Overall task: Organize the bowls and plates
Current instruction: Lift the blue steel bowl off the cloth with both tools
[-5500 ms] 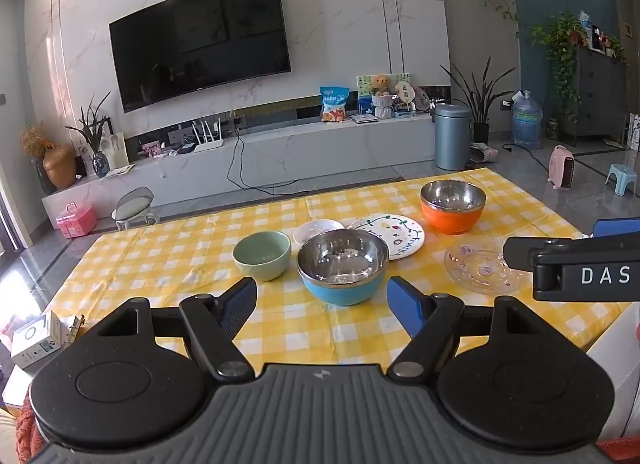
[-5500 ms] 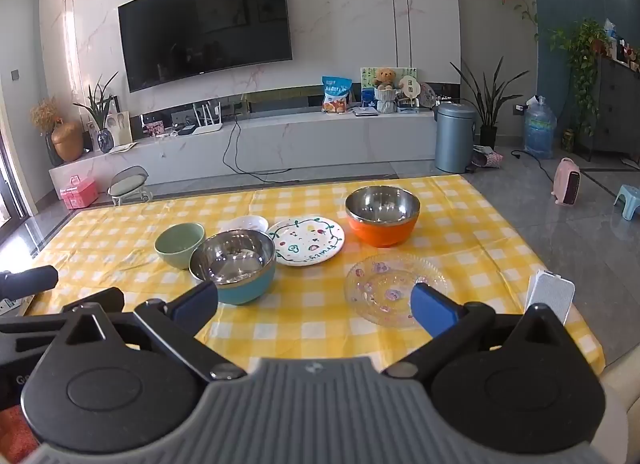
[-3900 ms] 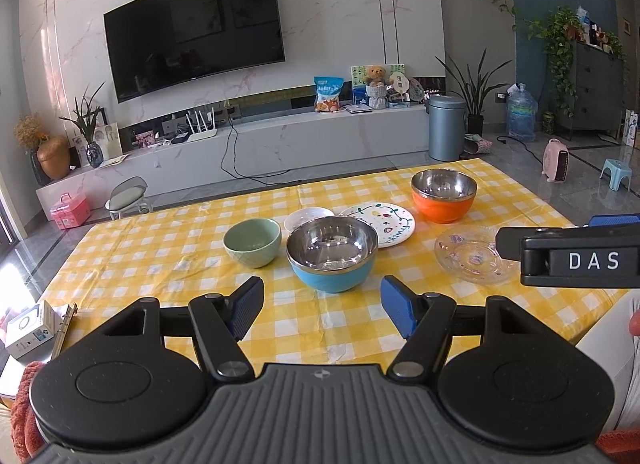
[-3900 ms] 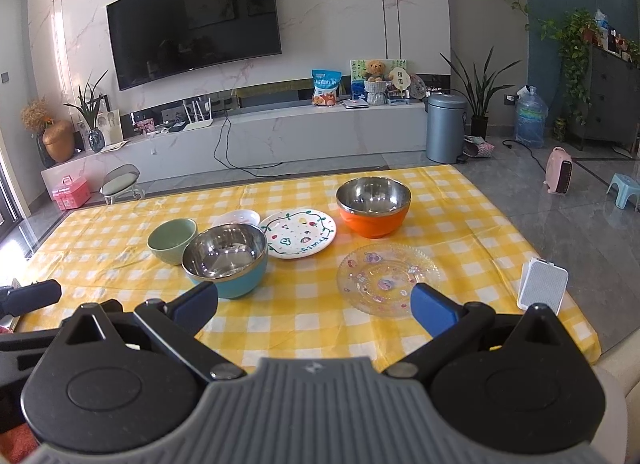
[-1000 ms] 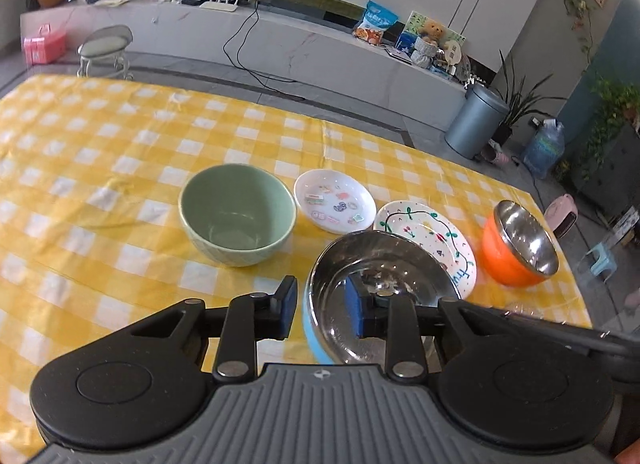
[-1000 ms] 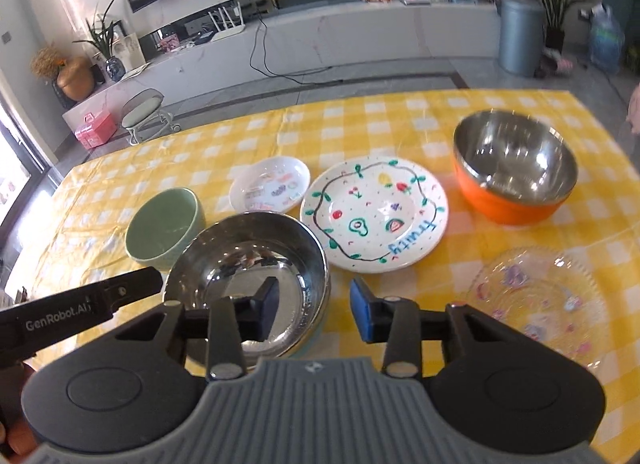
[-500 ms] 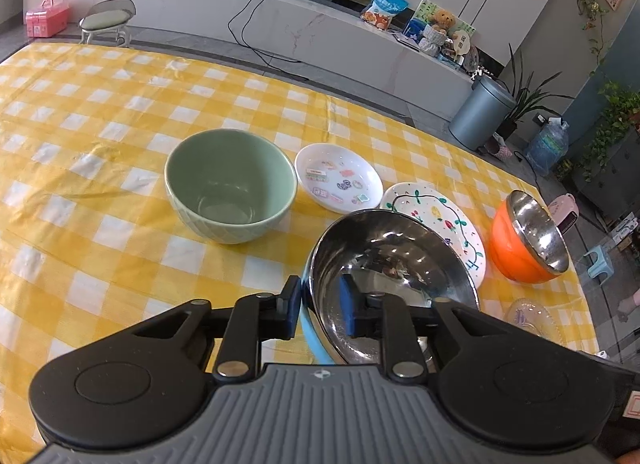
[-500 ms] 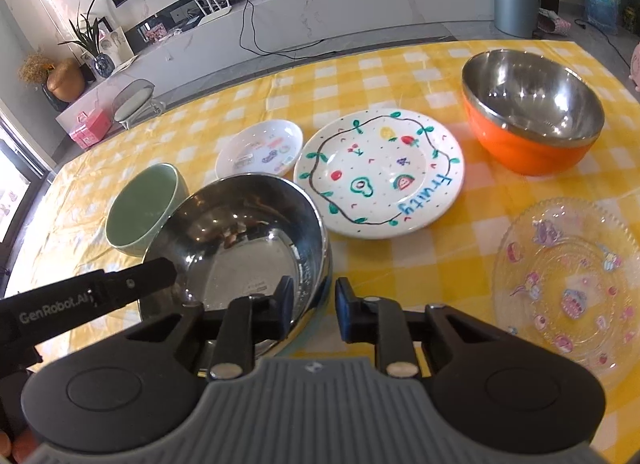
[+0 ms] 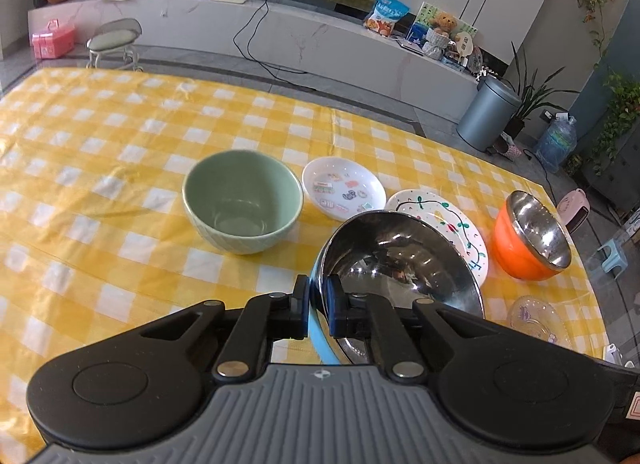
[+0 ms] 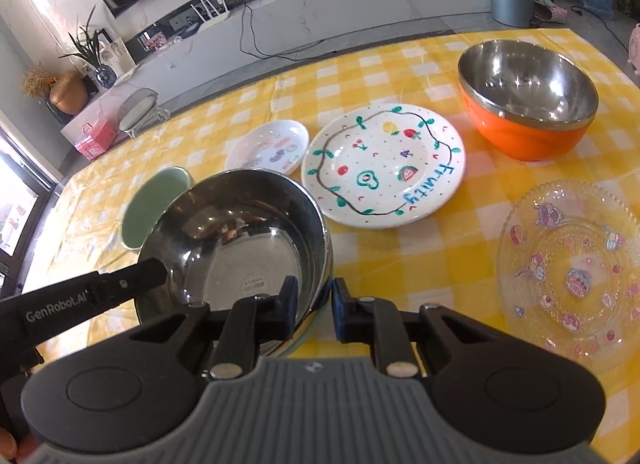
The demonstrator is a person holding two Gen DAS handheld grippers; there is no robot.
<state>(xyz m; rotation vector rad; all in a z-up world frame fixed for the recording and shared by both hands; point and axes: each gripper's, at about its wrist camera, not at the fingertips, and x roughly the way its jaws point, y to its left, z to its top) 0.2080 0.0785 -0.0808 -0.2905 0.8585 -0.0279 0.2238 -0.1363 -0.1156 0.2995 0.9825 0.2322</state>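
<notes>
A steel bowl with a blue outside [image 9: 400, 260] [image 10: 240, 232] sits tilted at the near middle of the yellow checked table [image 9: 100, 183]. My left gripper [image 9: 318, 296] pinches its near-left rim, jaws still closing, one pad inside and one outside. My right gripper [image 10: 314, 300] grips the near-right rim the same way, its jaws also closing. Beyond lie a green bowl [image 9: 242, 199] [image 10: 152, 203], a small white plate [image 9: 344, 187] [image 10: 268, 147], a painted fruit plate [image 9: 440, 215] [image 10: 384, 163], an orange steel bowl [image 9: 532, 236] [image 10: 528, 103] and a clear glass plate [image 9: 536, 320] [image 10: 572, 264].
The left half of the cloth is bare checks. Past the table's far edge are a grey floor, a low white TV bench [image 9: 320, 35], a small stool [image 9: 114, 39] and a metal bin [image 9: 488, 119].
Both grippers have come down from behind the table onto the blue bowl. Their jaws have closed from wide apart onto its rim, and the bowl has tipped.
</notes>
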